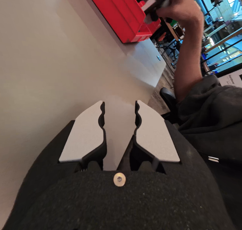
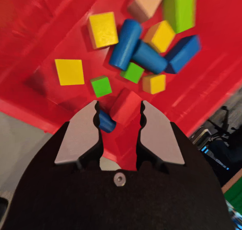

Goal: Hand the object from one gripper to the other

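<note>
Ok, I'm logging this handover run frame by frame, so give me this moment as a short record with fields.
left gripper: open, empty, over the bare table
right gripper: open, empty, above the red bin
bin contents: loose yellow, blue, green, red and tan blocks
nearest blocks: red block and small blue cylinder between the fingertips in the image, not gripped
handover: not yet begun
</note>
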A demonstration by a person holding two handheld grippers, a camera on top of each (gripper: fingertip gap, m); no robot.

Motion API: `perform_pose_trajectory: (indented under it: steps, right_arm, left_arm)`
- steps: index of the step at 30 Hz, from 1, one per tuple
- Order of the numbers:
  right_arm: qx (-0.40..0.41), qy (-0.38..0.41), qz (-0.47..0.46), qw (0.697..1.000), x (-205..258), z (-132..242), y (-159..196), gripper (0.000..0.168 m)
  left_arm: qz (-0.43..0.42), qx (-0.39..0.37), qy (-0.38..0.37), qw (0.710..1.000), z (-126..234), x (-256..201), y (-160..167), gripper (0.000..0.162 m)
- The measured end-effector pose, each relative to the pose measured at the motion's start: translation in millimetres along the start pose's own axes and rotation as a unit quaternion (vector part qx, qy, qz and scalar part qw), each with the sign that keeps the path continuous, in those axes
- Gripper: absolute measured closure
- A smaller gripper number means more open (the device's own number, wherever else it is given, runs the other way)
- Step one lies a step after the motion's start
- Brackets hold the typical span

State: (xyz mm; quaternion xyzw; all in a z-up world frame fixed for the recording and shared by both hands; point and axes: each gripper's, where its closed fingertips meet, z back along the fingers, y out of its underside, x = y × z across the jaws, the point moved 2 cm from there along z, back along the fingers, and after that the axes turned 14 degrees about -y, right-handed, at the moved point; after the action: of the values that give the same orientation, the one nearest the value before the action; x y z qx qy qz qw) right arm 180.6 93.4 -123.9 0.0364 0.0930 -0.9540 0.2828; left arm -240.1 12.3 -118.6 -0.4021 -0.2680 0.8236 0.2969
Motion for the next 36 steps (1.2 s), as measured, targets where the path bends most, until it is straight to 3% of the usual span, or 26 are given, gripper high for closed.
perform_pose_trajectory:
  steps: [5, 7, 10, 15, 20, 27, 29, 33, 36]
  right_arm:
    - [-0.233, 0.024, -0.007, 0.972, 46.6, 71.4, -13.9, 0.108]
    - [-0.344, -0.056, -0.019, 0.937, 99.8, 76.0, -18.0, 0.109]
    - [-0.444, -0.175, -0.039, 0.878, 173.1, 68.1, -12.5, 0.110]
    - [-0.465, -0.169, -0.029, 0.869, 218.9, 47.7, 1.2, 0.112]
    - [-0.462, -0.171, -0.007, 0.870, 226.5, 47.4, -0.9, 0.109]
    - [-0.461, -0.185, -0.010, 0.868, 227.9, 43.2, 1.1, 0.109]
    - [-0.459, -0.190, -0.016, 0.868, 227.8, 41.0, 2.9, 0.109]
    - [-0.460, -0.199, -0.019, 0.865, 228.4, 41.0, 3.5, 0.109]
    - [-0.458, -0.202, -0.020, 0.865, 228.8, 40.2, 3.0, 0.109]
  left_arm:
    - [-0.067, -0.056, -0.098, 0.991, 33.5, 24.4, -32.4, 0.117]
    - [-0.080, -0.070, -0.178, 0.978, 56.7, 51.6, -58.3, 0.117]
    - [-0.061, -0.009, -0.295, 0.953, 81.1, 104.5, -85.7, 0.111]
    - [0.004, 0.118, -0.356, 0.927, 69.1, 176.8, -112.9, 0.105]
    - [0.081, 0.177, -0.372, 0.908, 38.5, 226.2, -127.0, 0.106]
    - [0.096, 0.221, -0.372, 0.896, 8.7, 241.9, -114.5, 0.111]
    - [0.096, 0.234, -0.378, 0.891, 7.8, 247.4, -109.6, 0.104]
    - [0.053, 0.259, -0.433, 0.862, 16.0, 262.2, -101.9, 0.120]
    - [0.030, 0.270, -0.419, 0.867, 17.5, 260.3, -99.5, 0.122]
